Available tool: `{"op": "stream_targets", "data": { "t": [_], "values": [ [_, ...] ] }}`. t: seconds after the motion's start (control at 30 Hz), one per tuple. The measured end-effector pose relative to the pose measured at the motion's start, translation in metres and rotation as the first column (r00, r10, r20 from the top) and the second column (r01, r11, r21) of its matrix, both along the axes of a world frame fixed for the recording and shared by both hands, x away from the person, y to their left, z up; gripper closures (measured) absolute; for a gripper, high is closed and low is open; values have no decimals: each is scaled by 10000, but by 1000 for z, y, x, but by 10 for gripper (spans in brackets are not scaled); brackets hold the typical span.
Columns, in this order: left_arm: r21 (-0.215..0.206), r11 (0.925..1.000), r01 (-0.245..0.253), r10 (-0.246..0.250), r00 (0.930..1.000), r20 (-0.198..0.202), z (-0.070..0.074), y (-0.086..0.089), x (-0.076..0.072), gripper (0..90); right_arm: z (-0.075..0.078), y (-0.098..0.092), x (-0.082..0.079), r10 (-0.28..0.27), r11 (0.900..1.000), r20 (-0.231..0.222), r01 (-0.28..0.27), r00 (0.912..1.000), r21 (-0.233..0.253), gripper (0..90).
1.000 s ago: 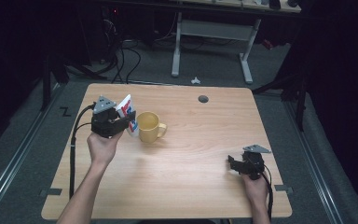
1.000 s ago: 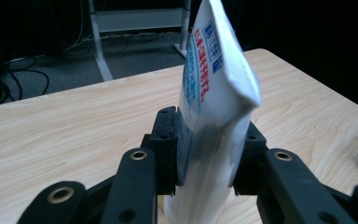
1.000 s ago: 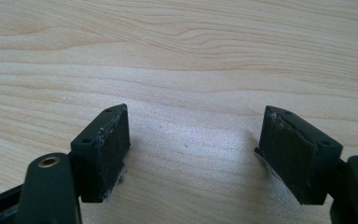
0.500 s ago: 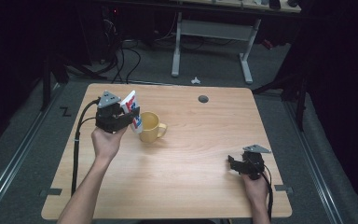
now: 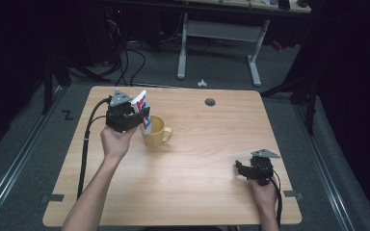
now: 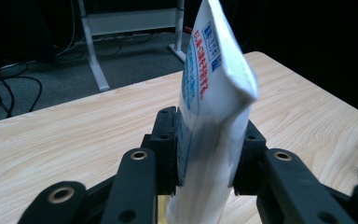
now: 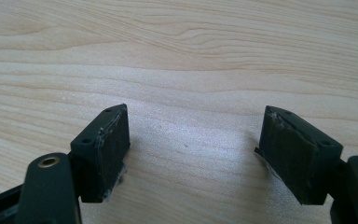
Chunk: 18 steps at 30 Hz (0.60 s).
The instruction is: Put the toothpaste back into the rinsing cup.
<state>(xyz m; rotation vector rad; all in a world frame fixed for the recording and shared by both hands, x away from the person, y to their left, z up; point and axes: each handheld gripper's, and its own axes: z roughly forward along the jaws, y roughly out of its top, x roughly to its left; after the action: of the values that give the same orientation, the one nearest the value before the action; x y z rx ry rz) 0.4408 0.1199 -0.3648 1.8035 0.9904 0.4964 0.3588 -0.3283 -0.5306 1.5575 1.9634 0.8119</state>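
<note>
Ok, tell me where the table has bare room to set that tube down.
Bare wood runs across the middle of the table, between the yellow mug and the right gripper. The far right stretch around the round grommet is also free. It is crowded at the far left, where the left gripper holds the tube at the mug.
</note>
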Motion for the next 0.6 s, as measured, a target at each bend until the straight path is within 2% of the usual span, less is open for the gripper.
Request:
{"op": "stream_targets", "data": {
  "t": [0.2,0.5,0.6],
  "values": [
    [-19,9999,-103,103,9999,-44,-3,0,5,677,0,0,0,-1,10000,0,1,10000,-1,245],
    [405,9990,-186,180,9997,150,-2,-9,11,677,0,0,0,-10,10000,-3,10,10000,3,245],
    [416,9990,-166,160,9998,130,-3,-11,13,677,0,0,0,-15,10000,-2,15,10000,2,244]
  ]
}}
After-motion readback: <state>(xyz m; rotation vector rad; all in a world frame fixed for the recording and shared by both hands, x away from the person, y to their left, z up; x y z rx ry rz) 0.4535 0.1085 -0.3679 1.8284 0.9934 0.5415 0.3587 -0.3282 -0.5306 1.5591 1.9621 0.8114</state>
